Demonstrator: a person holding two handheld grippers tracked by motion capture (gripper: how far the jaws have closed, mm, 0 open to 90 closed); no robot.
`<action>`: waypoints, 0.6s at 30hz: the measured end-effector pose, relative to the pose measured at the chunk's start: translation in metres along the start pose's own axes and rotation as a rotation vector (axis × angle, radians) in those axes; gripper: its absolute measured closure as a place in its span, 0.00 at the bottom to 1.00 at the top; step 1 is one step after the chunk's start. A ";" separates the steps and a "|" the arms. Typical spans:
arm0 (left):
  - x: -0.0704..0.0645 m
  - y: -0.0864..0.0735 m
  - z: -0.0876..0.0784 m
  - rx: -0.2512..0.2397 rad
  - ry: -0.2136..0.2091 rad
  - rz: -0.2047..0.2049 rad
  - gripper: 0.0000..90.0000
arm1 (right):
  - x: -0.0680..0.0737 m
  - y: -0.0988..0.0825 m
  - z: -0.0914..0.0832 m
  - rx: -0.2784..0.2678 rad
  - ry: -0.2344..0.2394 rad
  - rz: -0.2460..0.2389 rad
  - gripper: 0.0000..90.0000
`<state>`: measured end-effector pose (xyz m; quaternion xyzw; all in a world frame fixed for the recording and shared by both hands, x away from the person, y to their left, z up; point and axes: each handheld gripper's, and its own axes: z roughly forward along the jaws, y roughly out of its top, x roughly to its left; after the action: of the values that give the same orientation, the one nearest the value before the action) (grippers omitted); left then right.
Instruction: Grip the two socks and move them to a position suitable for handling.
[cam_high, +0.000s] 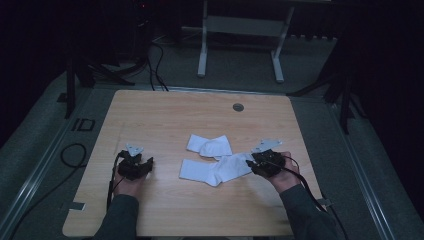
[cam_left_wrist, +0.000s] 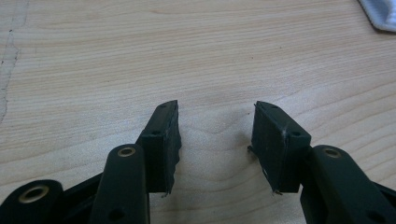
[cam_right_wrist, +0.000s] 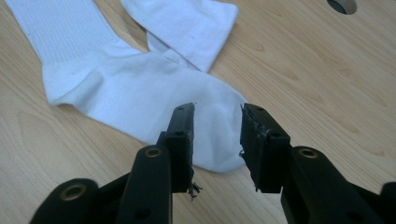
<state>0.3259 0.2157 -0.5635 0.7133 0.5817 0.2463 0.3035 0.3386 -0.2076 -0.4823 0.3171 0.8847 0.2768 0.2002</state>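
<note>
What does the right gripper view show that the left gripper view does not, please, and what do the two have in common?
The right gripper view has the right gripper open over the toe end of the near white sock, a second sock lying beyond it, and a round hole in the tabletop at the top right. The left gripper view has the left gripper open above bare wood, with just a corner of white sock at the top right. Both share the light wooden table and a pair of parted black jaws.

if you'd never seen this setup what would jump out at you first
Two white socks stand out mid-table: the near sock and the far sock behind it, just touching. The right gripper hangs open over the near sock's toe, while the left gripper is open over bare wooden table.
</note>
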 end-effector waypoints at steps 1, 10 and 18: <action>0.000 0.000 0.000 0.000 0.000 0.000 0.57 | 0.000 0.000 0.002 0.003 0.002 0.000 0.71; 0.000 0.000 0.000 0.000 -0.001 0.000 0.57 | 0.005 -0.006 0.045 0.084 0.000 -0.049 0.76; 0.000 0.000 0.000 0.002 -0.002 0.004 0.57 | 0.007 -0.011 0.062 0.147 0.075 -0.046 0.97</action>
<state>0.3259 0.2157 -0.5635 0.7149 0.5804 0.2455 0.3030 0.3613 -0.1874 -0.5382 0.2997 0.9167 0.2182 0.1493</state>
